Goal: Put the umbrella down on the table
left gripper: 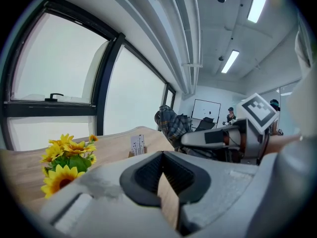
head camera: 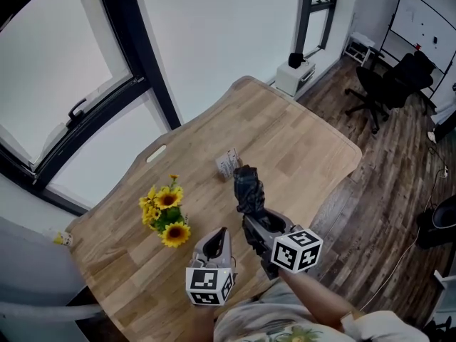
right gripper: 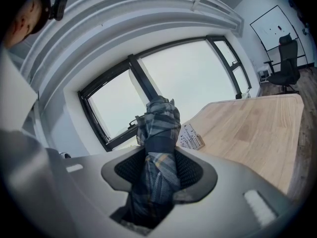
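Our right gripper (head camera: pixel 251 218) has its jaws closed part-way on a folded plaid umbrella (right gripper: pixel 159 133), held over the wooden table (head camera: pixel 306 141) and apparently not touching it, far end raised. The left gripper (left gripper: pixel 166 182), jaws drawn together, carries nothing. We judge the umbrella light, with soft, slippery cloth over a stiff core, and best gripped mid-body, as here. No brand shows, and the print on the small card stand (head camera: pixel 228 164) is too small to read.

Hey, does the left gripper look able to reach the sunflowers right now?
Probably yes. The left gripper holds nothing, and the sunflowers stand just ahead to its left with only bare table between. The umbrella in the right gripper is off on the other side.
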Demonstrator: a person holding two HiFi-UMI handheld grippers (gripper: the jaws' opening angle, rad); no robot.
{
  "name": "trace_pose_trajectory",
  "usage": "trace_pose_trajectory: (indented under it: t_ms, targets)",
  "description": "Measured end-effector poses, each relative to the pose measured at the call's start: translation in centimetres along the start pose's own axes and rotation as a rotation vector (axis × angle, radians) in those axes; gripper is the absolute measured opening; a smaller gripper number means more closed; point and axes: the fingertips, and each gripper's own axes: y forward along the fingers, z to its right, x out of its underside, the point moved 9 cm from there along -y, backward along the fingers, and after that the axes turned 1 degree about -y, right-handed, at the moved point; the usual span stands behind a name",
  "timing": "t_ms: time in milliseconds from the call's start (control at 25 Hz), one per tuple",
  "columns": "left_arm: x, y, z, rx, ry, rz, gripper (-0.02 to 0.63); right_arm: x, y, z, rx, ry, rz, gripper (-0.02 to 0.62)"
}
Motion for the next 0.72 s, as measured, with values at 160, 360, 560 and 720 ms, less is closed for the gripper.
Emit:
trace_pose_trajectory:
  t_ms: [160,360,560,720]
  targets:
    - [0.4,0.4,-0.2,0.001,-0.006,-0.011,0.002,0.3,0.6,0.4,0.003,0.004,-0.014,0.183]
    - [0.7,0.8,-0.5,0.0,-0.016,-0.023,0.002,0.5,1.1,0.9,0.011,0.011,-0.028,0.183]
    - [1.1,1.0,-0.7,0.001,-0.027,-0.035,0.002,0.9,1.7,1.3,0.019,0.02,-0.044,0.183]
    - [1.5,1.1,-0.8,-0.001,-0.035,-0.043,0.002,1.2,2.1,1.7,0.024,0.029,-0.06,0.183]
